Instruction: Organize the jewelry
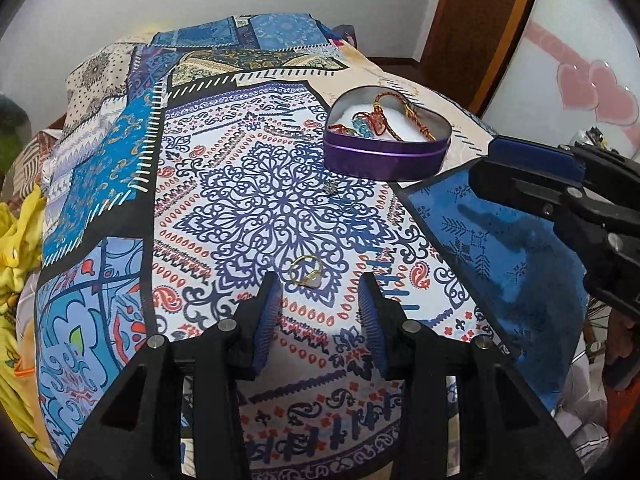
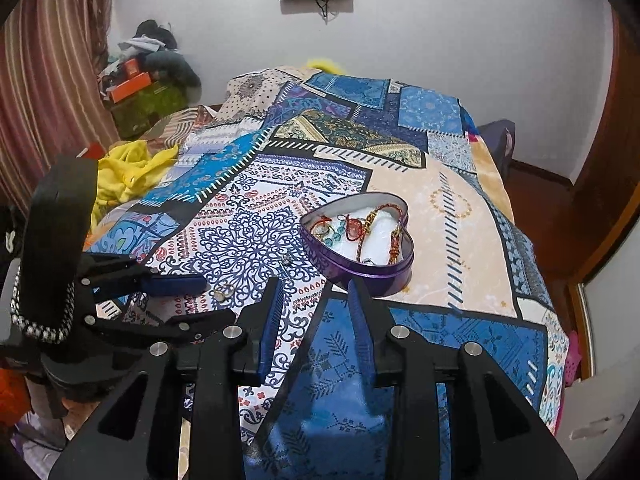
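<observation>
Presently, the left gripper (image 1: 320,286) hangs low over the patterned bedspread (image 1: 224,184) with its ribbed blue pads (image 1: 269,312) spread apart and gripping nothing. A gold ring (image 1: 307,270) with a pale stone lies flat on the cloth just ahead of the fingertips, in line with the gap between them. Farther ahead, a small dark metal charm (image 1: 331,188) rests on the blue mandala print, apart from the ring. Beyond it sits a heart-shaped tin (image 1: 384,160), purple-walled with a bare metal interior and a white lining, holding braided red-and-gold cord bracelets (image 1: 394,114) and turquoise beads (image 1: 362,128). The right gripper (image 2: 316,284) is held over the plain blue panel of the cloth, its pads likewise parted and empty, the tin just beyond its right fingertip. The cloth around the ring is flat and unobstructed; the bed edge falls away to the right toward a wooden door frame (image 2: 596,184), and crumpled yellow fabric (image 2: 128,172) lies at the left edge.
</observation>
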`<state>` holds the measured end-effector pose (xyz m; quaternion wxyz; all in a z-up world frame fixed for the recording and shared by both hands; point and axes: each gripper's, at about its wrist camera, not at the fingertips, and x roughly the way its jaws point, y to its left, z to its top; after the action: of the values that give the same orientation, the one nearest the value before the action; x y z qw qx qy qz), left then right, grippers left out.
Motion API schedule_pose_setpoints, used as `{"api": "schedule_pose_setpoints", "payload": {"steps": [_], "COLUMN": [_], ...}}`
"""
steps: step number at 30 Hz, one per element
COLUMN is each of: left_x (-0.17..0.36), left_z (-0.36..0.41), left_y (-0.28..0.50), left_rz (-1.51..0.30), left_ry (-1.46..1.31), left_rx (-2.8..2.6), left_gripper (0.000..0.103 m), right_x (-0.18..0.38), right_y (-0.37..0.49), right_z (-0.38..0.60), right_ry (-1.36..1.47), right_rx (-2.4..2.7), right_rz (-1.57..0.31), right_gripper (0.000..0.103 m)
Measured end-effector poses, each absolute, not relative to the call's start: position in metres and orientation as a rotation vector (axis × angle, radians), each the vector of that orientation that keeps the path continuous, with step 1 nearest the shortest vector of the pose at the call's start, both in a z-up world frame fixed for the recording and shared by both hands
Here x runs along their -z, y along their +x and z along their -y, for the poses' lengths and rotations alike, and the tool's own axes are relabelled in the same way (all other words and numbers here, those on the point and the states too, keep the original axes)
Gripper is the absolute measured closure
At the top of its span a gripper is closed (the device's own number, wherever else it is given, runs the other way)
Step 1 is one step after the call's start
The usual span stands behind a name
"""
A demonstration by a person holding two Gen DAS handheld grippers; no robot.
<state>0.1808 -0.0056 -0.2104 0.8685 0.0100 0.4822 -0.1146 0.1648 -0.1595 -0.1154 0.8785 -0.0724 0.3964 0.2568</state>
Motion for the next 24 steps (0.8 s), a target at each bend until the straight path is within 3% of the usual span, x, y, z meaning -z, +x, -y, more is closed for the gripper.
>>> {"api": "schedule_pose_setpoints", "payload": {"steps": [8, 24], "left_x": [0.215, 0.194], "left_z": [0.004, -0.034], "left_y": [0.187, 0.179], "left_rz": [-1.001, -0.908], "left_ry": [0.037, -0.051], "left_rx": [0.24, 0.207], "left_gripper": [0.092, 0.096], "right_x": [0.124, 0.146], "right_y": [0.168, 0.183], "right_z": [0.162, 0.127], "right_ry": [-0.12, -0.164], "right_rx": [-0.534, -0.609], "right_rz": [-0.864, -0.946], "right_gripper": [0.073, 0.073]}}
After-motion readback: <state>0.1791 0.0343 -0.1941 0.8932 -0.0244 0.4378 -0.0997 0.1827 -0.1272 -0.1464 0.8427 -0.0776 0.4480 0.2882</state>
